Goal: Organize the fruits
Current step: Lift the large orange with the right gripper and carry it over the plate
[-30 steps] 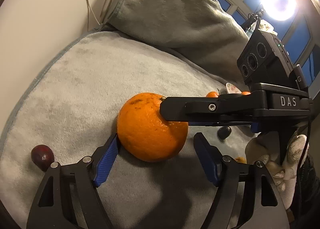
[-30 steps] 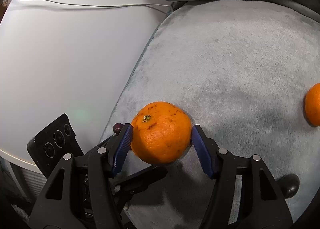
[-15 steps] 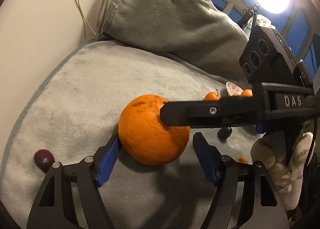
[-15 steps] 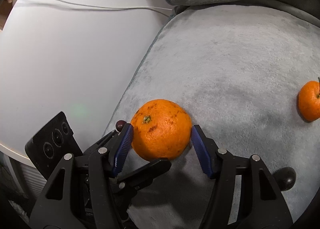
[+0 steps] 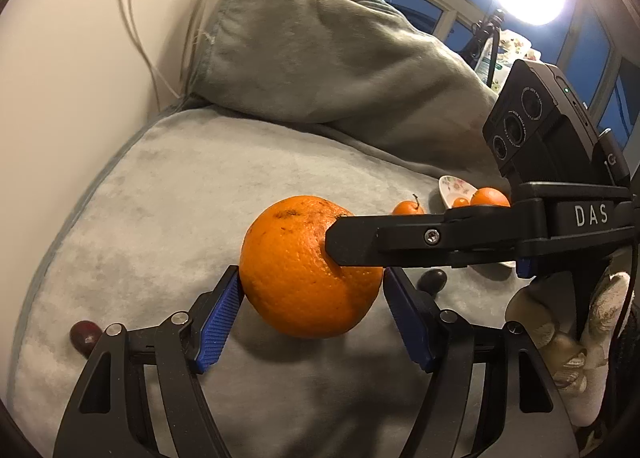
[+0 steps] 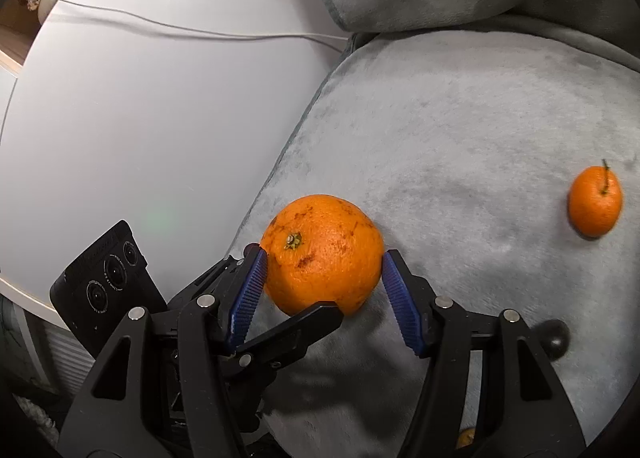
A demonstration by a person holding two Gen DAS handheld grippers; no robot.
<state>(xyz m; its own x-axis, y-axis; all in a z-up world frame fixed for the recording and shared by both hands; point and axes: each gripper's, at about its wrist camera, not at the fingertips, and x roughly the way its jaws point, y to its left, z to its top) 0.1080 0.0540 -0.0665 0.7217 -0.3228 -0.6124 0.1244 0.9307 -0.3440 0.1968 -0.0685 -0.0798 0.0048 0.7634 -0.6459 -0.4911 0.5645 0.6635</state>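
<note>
While the large speckled round orange (image 5: 310,268) hangs lifted above the grey plush blanket (image 5: 168,194), both the left gripper (image 5: 312,312) and the right gripper (image 6: 322,290) pinch it between blue pads.

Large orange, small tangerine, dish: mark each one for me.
Large orange (image 6: 322,254): right wrist view, front peel.
Small tangerine (image 6: 595,203): right wrist view, middle of peel.
Dish (image 5: 454,188): left wrist view, near rim.

Both grippers: black frames, ribbed blue pads (image 5: 216,322), silver screws; right gripper (image 5: 440,236) says "DAS", hand in a pale knit glove (image 5: 592,338).
</note>
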